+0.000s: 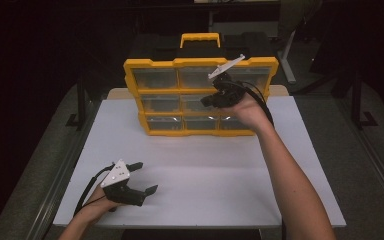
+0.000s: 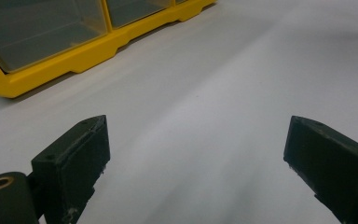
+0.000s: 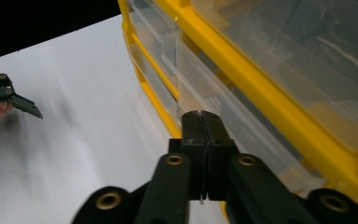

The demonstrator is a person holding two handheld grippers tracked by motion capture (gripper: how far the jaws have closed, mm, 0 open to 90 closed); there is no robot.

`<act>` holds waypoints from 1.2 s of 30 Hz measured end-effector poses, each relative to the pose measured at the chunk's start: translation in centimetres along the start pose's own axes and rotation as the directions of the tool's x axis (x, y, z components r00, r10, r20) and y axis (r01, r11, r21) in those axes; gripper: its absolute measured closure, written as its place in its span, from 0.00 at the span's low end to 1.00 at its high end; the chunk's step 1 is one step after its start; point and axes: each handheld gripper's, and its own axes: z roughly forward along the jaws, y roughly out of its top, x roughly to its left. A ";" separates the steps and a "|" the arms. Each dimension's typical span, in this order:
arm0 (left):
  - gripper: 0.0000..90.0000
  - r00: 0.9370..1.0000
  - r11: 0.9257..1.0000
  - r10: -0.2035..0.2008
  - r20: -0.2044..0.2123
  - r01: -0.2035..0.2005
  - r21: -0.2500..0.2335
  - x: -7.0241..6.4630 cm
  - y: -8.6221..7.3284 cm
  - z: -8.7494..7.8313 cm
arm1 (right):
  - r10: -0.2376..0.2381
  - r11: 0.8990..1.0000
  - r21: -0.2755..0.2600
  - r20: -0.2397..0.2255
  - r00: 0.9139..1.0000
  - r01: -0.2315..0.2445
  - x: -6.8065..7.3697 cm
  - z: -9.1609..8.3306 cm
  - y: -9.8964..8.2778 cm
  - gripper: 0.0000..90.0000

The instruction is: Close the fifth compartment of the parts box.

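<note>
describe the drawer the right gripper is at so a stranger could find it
On the white table stands a yellow organizer with three rows of clear drawers. The right gripper, jaws shut, is at the middle drawer of the middle row, the one ringed by others on every side.

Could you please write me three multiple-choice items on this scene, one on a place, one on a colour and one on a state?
1. Where is the right gripper?
A. at the drawer cabinet's front
B. flat on the table's near edge
C. under the table

2. What colour is the drawer cabinet's frame?
A. red
B. yellow
C. blue

3. How do the left gripper's jaws stand?
A. shut on a drawer
B. shut on nothing
C. open with nothing between them

Answers: 1 A, it is raised before the clear drawers; 2 B, the frame shows yellow in each view; 3 C, bare white table lies between the spread jaws.
</note>
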 end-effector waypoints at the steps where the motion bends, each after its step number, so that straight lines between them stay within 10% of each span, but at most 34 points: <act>1: 0.08 1.000 1.000 -0.002 -0.001 0.002 0.000 0.0 0.0 0.0 | -0.004 1.000 0.000 0.000 1.000 0.004 0.1 -0.1 -0.2 0.93; 15: 0.08 1.000 1.000 -0.004 0.007 0.004 0.005 -0.1 0.0 0.2 | 0.009 0.998 -0.066 0.036 0.999 -0.006 1.7 -1.4 -3.8 0.48; 36: 0.08 1.000 1.000 -0.010 0.009 0.010 0.002 -0.1 0.1 0.1 | 0.026 0.991 -0.129 0.076 0.997 -0.016 2.4 -1.2 -9.1 0.07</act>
